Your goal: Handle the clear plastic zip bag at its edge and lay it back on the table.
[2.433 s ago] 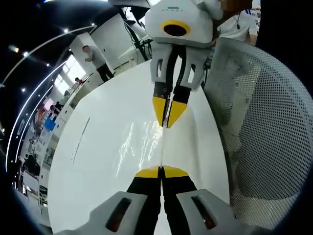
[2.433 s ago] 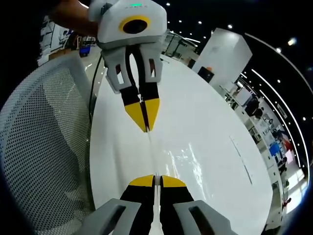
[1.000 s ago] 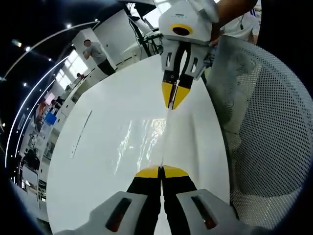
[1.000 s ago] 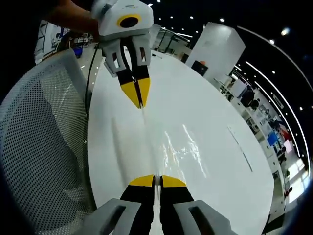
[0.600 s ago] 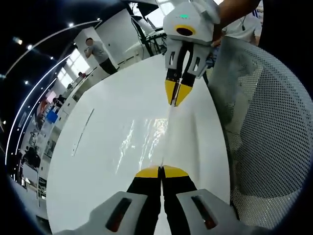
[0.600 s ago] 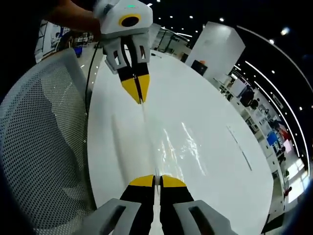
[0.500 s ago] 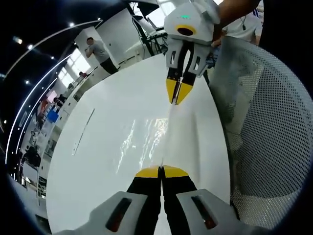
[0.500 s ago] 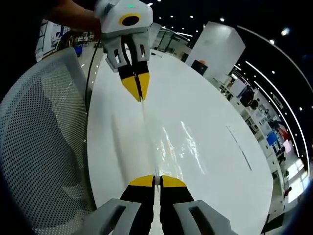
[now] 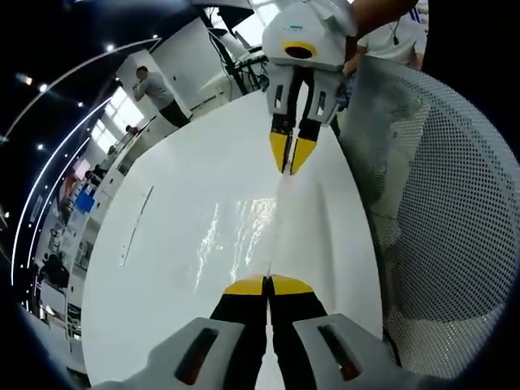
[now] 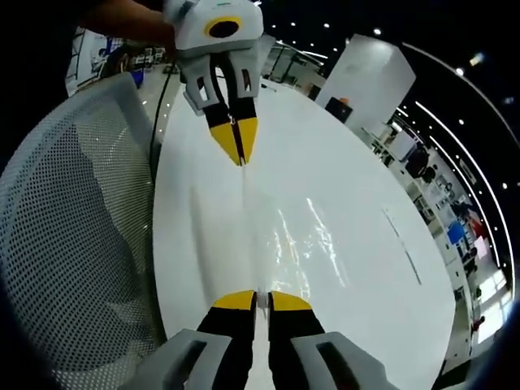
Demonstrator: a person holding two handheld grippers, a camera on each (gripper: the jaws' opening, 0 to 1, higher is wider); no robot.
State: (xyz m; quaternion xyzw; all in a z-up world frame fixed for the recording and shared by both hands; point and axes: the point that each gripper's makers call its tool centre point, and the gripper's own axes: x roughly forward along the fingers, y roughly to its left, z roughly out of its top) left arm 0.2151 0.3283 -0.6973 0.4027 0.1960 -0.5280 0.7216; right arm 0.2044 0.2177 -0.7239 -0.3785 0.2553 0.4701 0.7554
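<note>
In the left gripper view, the left tongs (image 9: 267, 283) at 6 o'clock are clamped tight on one end of the clear plastic zip bag (image 9: 272, 219), and the right tongs (image 9: 290, 161) up at 12 o'clock are pinched on the other end, so the bag's top edge runs taut between them as a thin line over the white bench (image 9: 179, 244), with glare off the film just left of it. A mesh chair back (image 9: 439, 211) sits at 3 o'clock. Over in the right gripper view it's the mirror: right tongs (image 10: 255, 300) shut on the bag (image 10: 252, 236) at 6, left tongs (image 10: 236, 145) gripping it at 12, chair (image 10: 73, 244) at 9. So I'd say the edge-grab part is done, but laying it flat and letting go is still left.
</note>
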